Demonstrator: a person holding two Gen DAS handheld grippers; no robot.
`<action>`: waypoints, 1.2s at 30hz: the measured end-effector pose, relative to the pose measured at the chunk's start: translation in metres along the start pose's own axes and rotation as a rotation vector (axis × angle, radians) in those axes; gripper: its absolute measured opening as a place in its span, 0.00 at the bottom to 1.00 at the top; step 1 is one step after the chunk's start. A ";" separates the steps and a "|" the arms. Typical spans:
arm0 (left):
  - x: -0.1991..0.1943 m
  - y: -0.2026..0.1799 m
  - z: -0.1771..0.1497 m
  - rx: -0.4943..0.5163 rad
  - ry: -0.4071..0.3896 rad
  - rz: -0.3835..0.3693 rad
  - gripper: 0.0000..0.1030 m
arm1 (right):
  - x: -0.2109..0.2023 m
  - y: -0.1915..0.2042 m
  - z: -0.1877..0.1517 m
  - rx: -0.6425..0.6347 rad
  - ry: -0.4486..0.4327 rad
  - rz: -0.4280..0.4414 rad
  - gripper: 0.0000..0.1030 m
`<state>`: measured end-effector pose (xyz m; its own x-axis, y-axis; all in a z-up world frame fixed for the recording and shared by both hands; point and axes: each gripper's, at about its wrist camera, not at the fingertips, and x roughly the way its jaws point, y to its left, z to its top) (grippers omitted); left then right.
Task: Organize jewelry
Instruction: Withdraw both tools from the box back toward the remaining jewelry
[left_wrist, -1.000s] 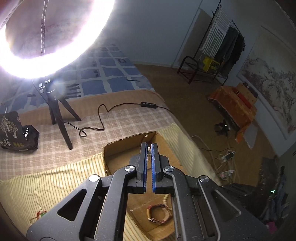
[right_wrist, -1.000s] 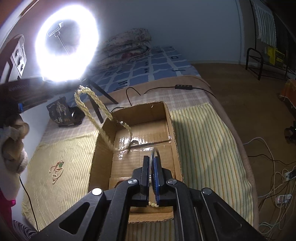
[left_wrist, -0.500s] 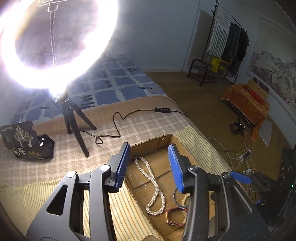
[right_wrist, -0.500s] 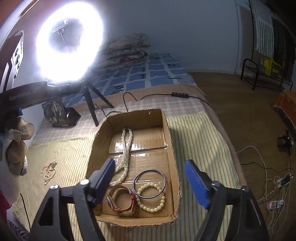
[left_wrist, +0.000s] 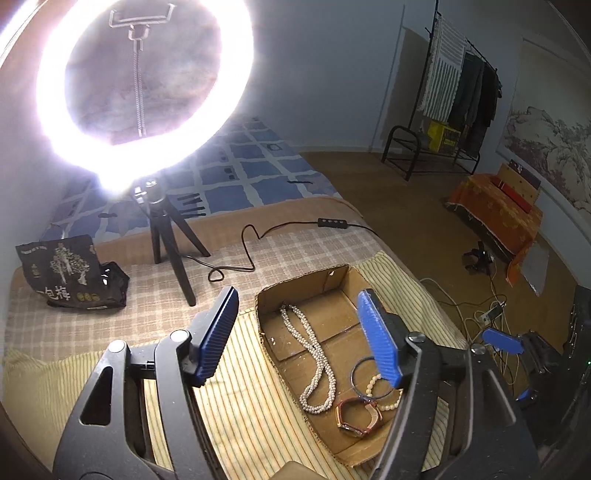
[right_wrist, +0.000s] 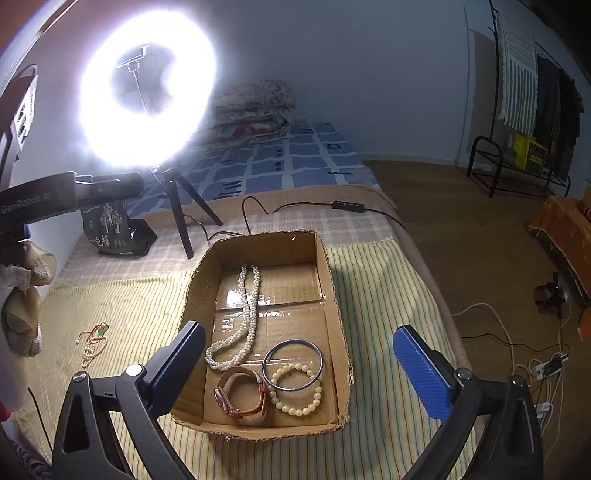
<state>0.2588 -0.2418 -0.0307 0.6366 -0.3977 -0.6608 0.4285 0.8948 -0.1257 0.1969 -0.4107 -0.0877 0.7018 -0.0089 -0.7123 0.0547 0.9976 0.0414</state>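
Both grippers, left (left_wrist: 299, 336) and right (right_wrist: 299, 369), hang spread wide and empty above a cardboard box (right_wrist: 334, 295) holding a pearl necklace (right_wrist: 240, 325), bangle (right_wrist: 293, 363), bead bracelet (right_wrist: 295, 389) and watch (right_wrist: 242, 393).

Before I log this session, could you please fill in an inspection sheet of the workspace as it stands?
Surface: bed with striped cloth over a checked blanket.
Job's things: cardboard box holds pearl necklace, metal bangle, bead bracelet, watch; one beaded necklace lies outside on the cloth.
Clutter: black bag, folded quilt.
Grippers: left claw open, empty; right claw open, empty.
Cables: lamp cord on blanket; floor cords.
Surroundings: ring light, clothes rack.
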 end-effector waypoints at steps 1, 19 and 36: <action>-0.003 0.001 -0.001 0.001 -0.003 0.002 0.67 | -0.001 0.001 0.000 -0.001 -0.001 -0.002 1.00; -0.080 0.055 -0.042 -0.014 -0.040 0.080 0.68 | -0.027 0.052 -0.013 -0.028 -0.036 0.015 1.00; -0.122 0.215 -0.123 -0.224 0.056 0.242 0.68 | -0.006 0.144 -0.018 -0.141 -0.023 0.129 1.00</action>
<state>0.1946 0.0245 -0.0684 0.6639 -0.1624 -0.7300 0.1139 0.9867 -0.1160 0.1874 -0.2653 -0.0898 0.7128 0.1193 -0.6911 -0.1357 0.9903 0.0310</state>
